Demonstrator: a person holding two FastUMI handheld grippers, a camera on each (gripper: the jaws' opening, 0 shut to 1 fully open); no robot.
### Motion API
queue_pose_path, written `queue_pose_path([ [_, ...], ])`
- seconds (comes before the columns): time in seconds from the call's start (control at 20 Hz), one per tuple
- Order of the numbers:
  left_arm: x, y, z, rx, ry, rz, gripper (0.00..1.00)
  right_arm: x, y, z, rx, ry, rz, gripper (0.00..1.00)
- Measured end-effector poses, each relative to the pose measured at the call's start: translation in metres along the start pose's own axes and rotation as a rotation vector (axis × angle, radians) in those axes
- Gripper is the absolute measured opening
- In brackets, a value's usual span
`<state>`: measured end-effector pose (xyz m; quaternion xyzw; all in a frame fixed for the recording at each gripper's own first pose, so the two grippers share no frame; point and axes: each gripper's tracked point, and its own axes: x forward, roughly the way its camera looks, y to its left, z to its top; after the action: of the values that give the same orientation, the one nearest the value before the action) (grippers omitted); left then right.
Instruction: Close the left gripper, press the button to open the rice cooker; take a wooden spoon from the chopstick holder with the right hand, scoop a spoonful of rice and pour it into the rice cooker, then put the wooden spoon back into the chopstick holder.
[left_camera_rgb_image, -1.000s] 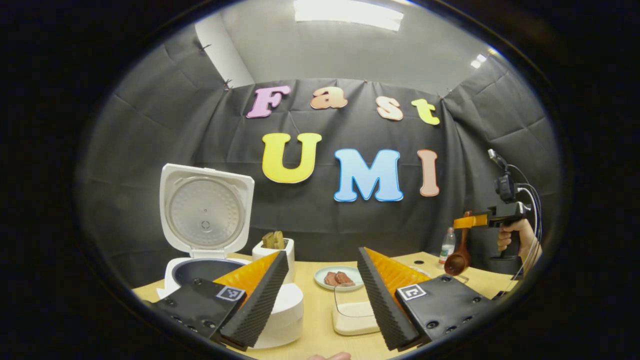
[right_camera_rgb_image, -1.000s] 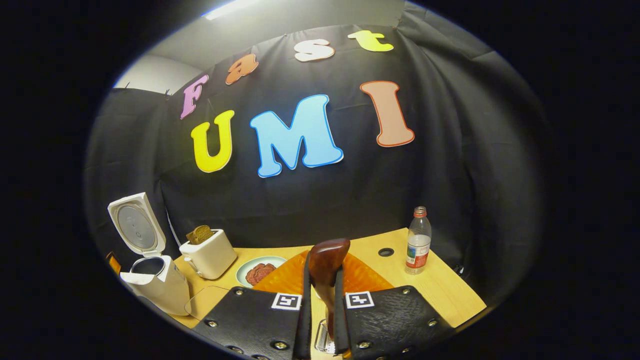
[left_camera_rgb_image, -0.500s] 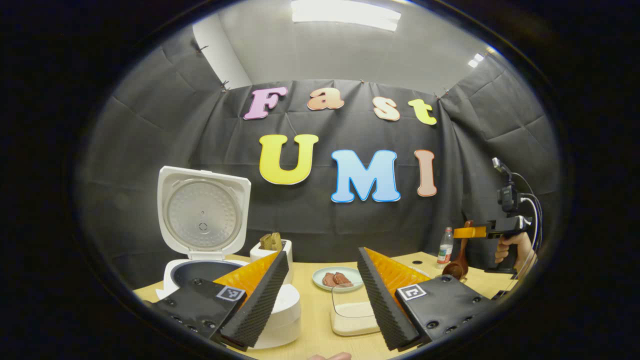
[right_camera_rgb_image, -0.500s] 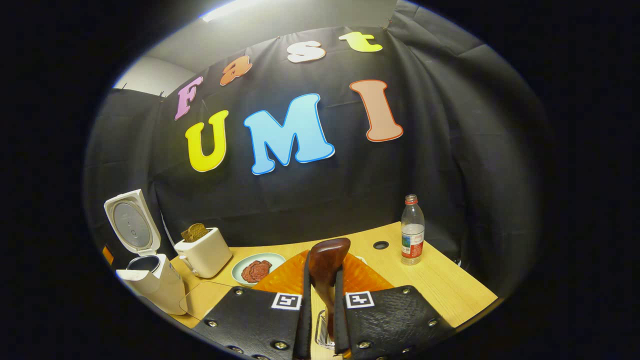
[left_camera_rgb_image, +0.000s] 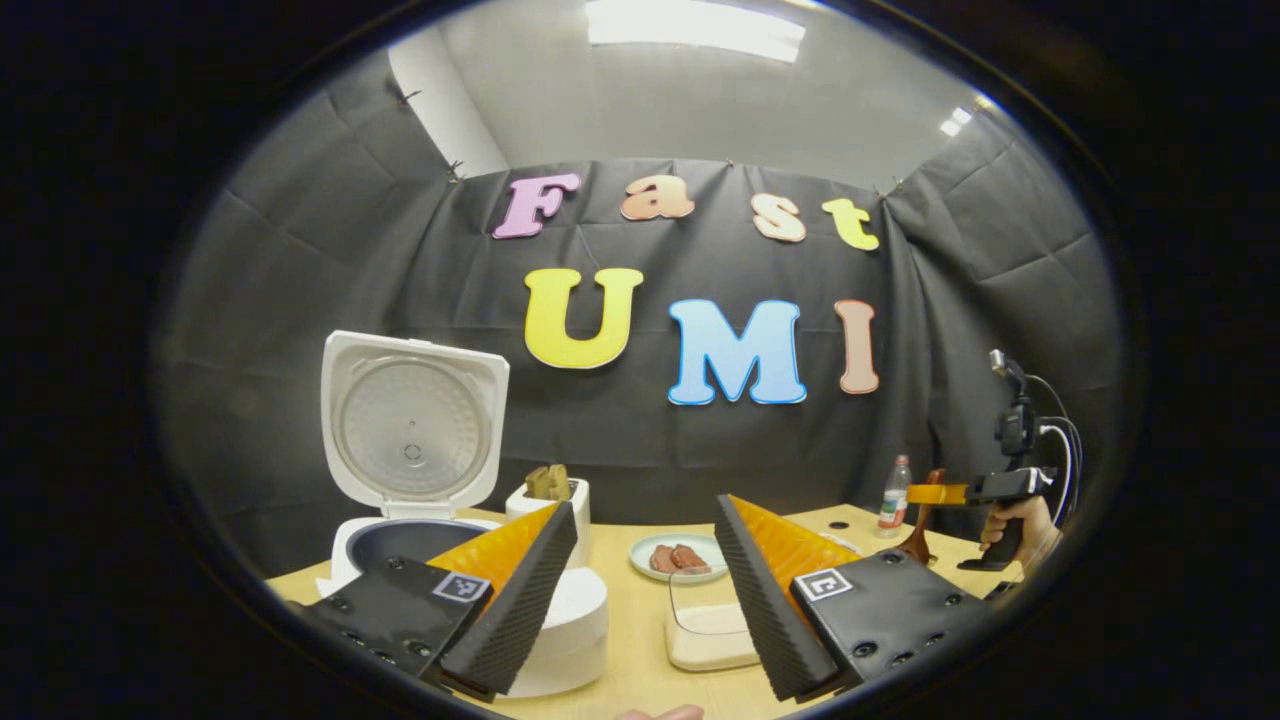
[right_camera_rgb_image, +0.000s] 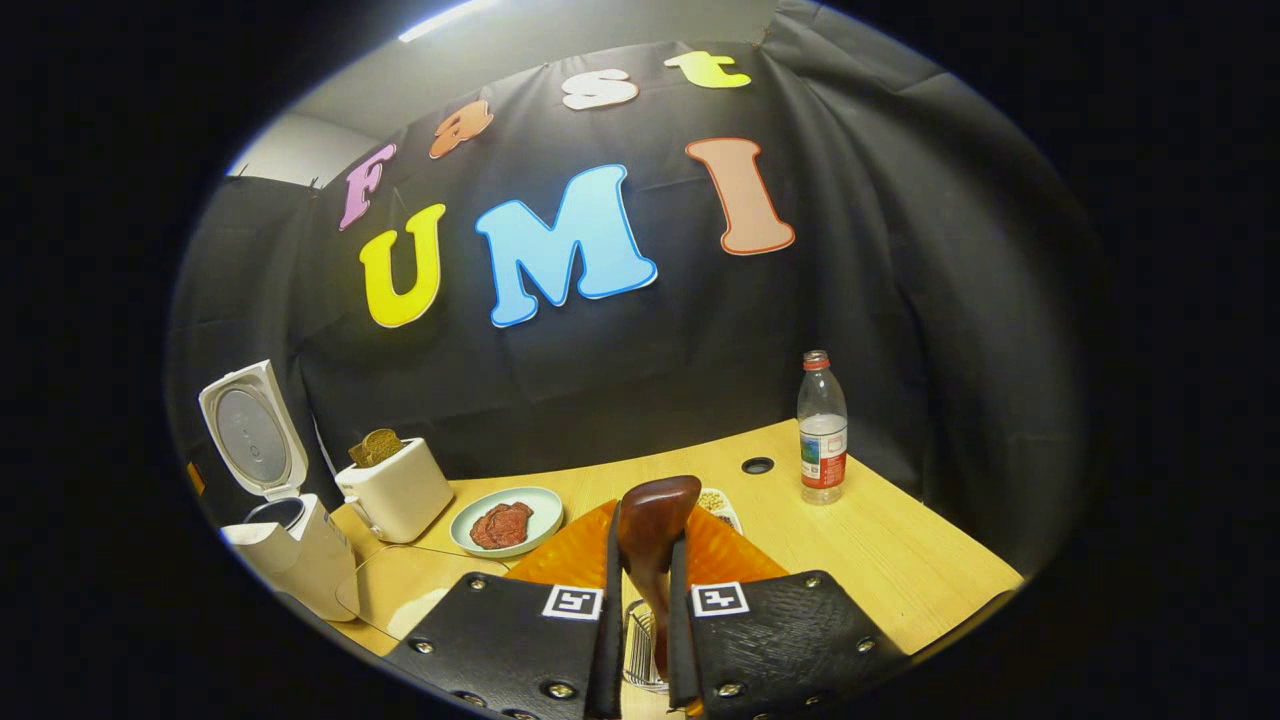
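The white rice cooker (left_camera_rgb_image: 395, 545) stands open at the left with its lid (left_camera_rgb_image: 412, 425) upright. My left gripper (left_camera_rgb_image: 640, 590) hovers in front of it, open, nothing between its fingers. At the far right a hand holds my right gripper (left_camera_rgb_image: 940, 493), shut on the wooden spoon (left_camera_rgb_image: 918, 535), whose bowl hangs down close to the table. In the right gripper view the right gripper (right_camera_rgb_image: 642, 525) clamps the spoon handle (right_camera_rgb_image: 652, 515) upright. Just beneath it the spoon's lower end sits in the wire chopstick holder (right_camera_rgb_image: 632, 655). A glass container of rice (left_camera_rgb_image: 705, 625) lies mid-table.
A toaster with bread (right_camera_rgb_image: 395, 490), a plate of meat (right_camera_rgb_image: 505, 522), a small dish of beans (right_camera_rgb_image: 716, 500) and a water bottle (right_camera_rgb_image: 822, 430) stand on the wooden table (right_camera_rgb_image: 900, 560). A white round bowl (left_camera_rgb_image: 575, 630) sits beside the cooker.
The right gripper has come down with the spoon, bringing its bowl from above the table to the wire holder. The left gripper has stayed open and nearly still.
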<state>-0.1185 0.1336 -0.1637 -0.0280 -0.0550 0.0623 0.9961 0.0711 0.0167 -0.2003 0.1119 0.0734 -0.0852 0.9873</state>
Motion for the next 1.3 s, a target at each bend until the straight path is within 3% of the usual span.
queue_pose_path([
  [0.15, 0.0, -0.004, 0.001, 0.009, -0.003, -0.005, 0.96, 0.0, 0.002, -0.003, 0.003, 0.0, 0.026, 0.23],
  [0.4, 0.001, -0.005, 0.001, 0.004, 0.0, -0.008, 0.96, -0.001, -0.021, 0.005, -0.105, -0.036, -0.025, 0.45],
  [0.7, 0.004, 0.004, -0.006, -0.011, 0.014, 0.035, 0.96, -0.022, -0.046, 0.018, -0.211, -0.074, -0.069, 0.51],
  [0.8, 0.008, 0.008, -0.011, -0.011, 0.027, 0.06, 0.96, -0.032, -0.06, 0.02, -0.26, -0.078, -0.091, 0.87],
  [0.85, 0.011, 0.01, -0.013, -0.01, 0.033, 0.071, 0.96, -0.037, -0.066, 0.024, -0.255, -0.085, -0.09, 0.97],
  [1.05, 0.025, 0.021, -0.017, -0.007, 0.067, 0.088, 0.99, -0.042, -0.095, 0.027, -0.173, -0.111, -0.092, 0.97],
  [1.3, 0.049, 0.064, 0.056, 0.04, 0.02, 0.143, 0.97, -0.055, -0.123, 0.026, -0.149, -0.121, -0.1, 0.98],
])
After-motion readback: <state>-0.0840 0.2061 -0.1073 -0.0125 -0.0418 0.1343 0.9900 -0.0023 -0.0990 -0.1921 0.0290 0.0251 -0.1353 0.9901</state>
